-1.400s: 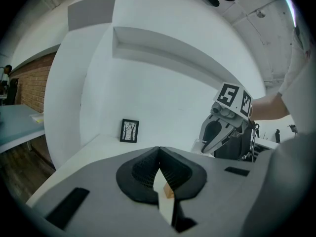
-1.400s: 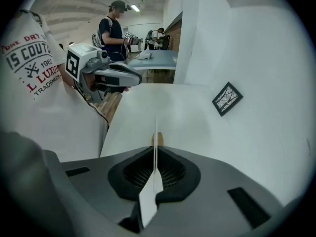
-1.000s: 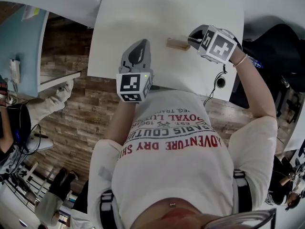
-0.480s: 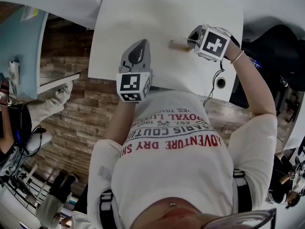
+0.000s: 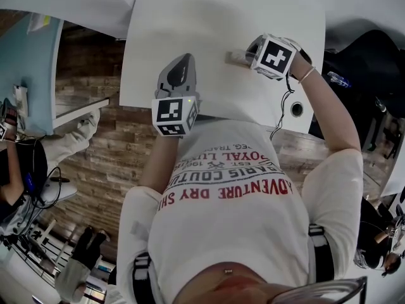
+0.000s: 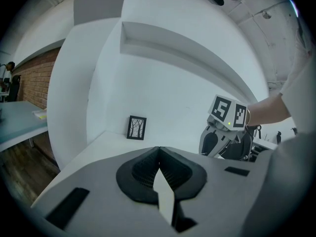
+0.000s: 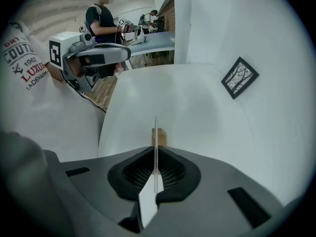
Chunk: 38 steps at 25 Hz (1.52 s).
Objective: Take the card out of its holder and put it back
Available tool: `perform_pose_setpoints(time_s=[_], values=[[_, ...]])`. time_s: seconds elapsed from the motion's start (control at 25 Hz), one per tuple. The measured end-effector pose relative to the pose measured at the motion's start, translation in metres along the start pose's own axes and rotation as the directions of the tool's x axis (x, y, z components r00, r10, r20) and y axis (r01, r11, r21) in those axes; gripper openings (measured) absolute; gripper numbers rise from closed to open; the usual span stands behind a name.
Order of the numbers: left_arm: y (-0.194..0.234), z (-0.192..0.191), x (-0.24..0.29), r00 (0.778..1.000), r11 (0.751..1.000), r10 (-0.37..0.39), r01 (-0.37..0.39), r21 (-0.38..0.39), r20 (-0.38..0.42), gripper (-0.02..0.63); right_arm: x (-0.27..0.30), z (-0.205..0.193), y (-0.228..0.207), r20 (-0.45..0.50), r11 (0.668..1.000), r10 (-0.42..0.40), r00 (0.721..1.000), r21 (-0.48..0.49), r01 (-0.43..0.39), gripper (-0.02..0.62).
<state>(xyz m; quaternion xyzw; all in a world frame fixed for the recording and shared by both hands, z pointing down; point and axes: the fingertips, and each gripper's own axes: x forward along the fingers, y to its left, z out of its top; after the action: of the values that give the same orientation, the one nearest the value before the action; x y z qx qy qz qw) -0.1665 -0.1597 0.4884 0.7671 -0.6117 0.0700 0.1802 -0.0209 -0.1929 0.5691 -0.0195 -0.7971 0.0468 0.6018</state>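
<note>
Overhead, plus two low table close-ups

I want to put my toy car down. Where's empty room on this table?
Bare white table lies between the left gripper and the wooden holder, and past the holder toward the framed picture. Crowded where the right gripper holds the card.
</note>
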Motion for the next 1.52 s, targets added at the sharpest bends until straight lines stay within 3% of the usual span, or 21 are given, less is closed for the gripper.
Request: perform_pose_setpoints(time_s=[0.16, 0.48, 0.52, 0.6, 0.92, 1.04, 1.12, 1.32, 1.52], values=[[0.005, -0.001, 0.003, 1.0, 1.0, 0.0, 0.0, -0.003, -0.004, 0.026, 0.003, 0.003, -0.004, 0.039, 1.0, 0.011, 0.999, -0.002, -0.011, 0.037], [0.0, 0.003, 0.012, 0.999, 0.999, -0.032, 0.032, 0.009, -0.008, 0.025, -0.002, 0.004, -0.005, 0.086, 0.999, -0.046, 0.995, -0.023, 0.049, 0.037], [-0.001, 0.003, 0.013, 0.999, 0.999, -0.037, 0.037, 0.011, -0.01, 0.025, -0.003, 0.004, -0.006, 0.092, 0.998, -0.055, 0.994, -0.013, 0.057, 0.046], [-0.005, 0.004, 0.014, 0.999, 0.999, -0.047, 0.047, 0.016, -0.012, 0.025, -0.007, 0.004, -0.011, 0.111, 0.997, -0.076, 0.991, 0.032, 0.073, 0.129], [-0.012, 0.015, 0.019, 0.997, 0.997, -0.075, 0.075, 0.029, 0.002, 0.025, -0.055, 0.022, -0.025, 0.312, 0.982, -0.158, 0.937, 0.152, 0.115, 0.124], [-0.019, 0.022, 0.02, 0.995, 0.995, -0.097, 0.096, 0.04, 0.011, 0.025, -0.085, 0.027, -0.028, 0.402, 0.954, -0.254, 0.88, 0.252, 0.16, 0.076], [-0.02, 0.025, 0.023, 0.994, 0.993, -0.108, 0.108, 0.044, 0.015, 0.025, -0.099, 0.025, -0.035, 0.458, 0.912, -0.35, 0.817, 0.366, 0.186, 0.061], [-0.029, 0.035, 0.03, 0.988, 0.987, -0.152, 0.15, 0.053, 0.022, 0.026, -0.124, -0.003, -0.037, 0.507, 0.729, -0.608, 0.611, 0.661, 0.178, 0.031], [-0.046, 0.04, 0.033, 0.982, 0.979, -0.188, 0.187, 0.08, 0.011, 0.025, -0.136, -0.035, -0.019, 0.452, 0.576, -0.767, 0.455, 0.798, 0.178, 0.025]])
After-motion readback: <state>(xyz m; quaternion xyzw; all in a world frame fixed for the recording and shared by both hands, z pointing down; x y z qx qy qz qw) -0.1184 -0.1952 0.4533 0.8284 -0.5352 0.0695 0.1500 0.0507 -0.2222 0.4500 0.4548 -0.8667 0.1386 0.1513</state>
